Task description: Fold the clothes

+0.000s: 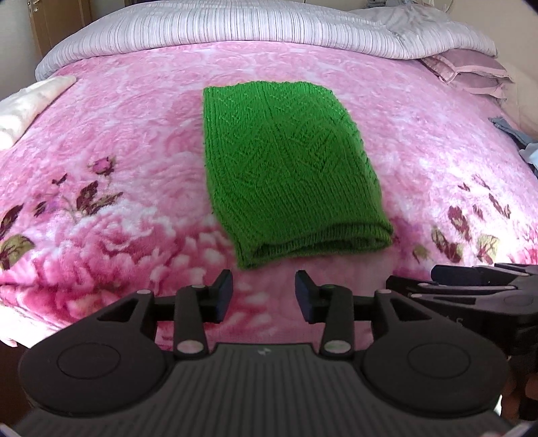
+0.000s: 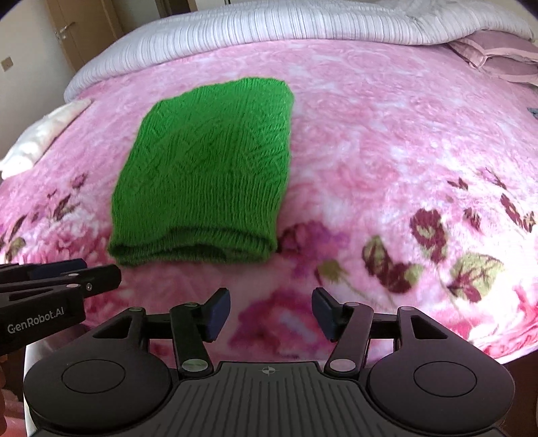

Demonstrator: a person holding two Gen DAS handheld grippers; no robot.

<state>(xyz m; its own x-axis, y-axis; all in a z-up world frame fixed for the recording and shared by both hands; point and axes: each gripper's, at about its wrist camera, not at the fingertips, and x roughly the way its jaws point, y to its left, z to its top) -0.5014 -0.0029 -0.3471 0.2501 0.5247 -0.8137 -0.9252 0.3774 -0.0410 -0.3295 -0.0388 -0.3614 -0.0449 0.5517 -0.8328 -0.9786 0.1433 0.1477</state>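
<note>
folded green knit (image 1: 285, 174) on pink blanket (image 1: 117, 134), both grippers (image 1: 263, 295) (image 2: 271, 314) spread, empty, right view blurred

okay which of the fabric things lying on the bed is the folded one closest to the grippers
The green knitted garment, folded into a rectangle mid-blanket. The white cloth lies at the left edge; the striped quilt is bunched far behind.

You see a bright green knit sweater (image 1: 285, 174) with a zigzag pattern, on a pink rose-print blanket (image 1: 117, 134); beyond lies a lilac-striped quilt (image 1: 201, 30).
</note>
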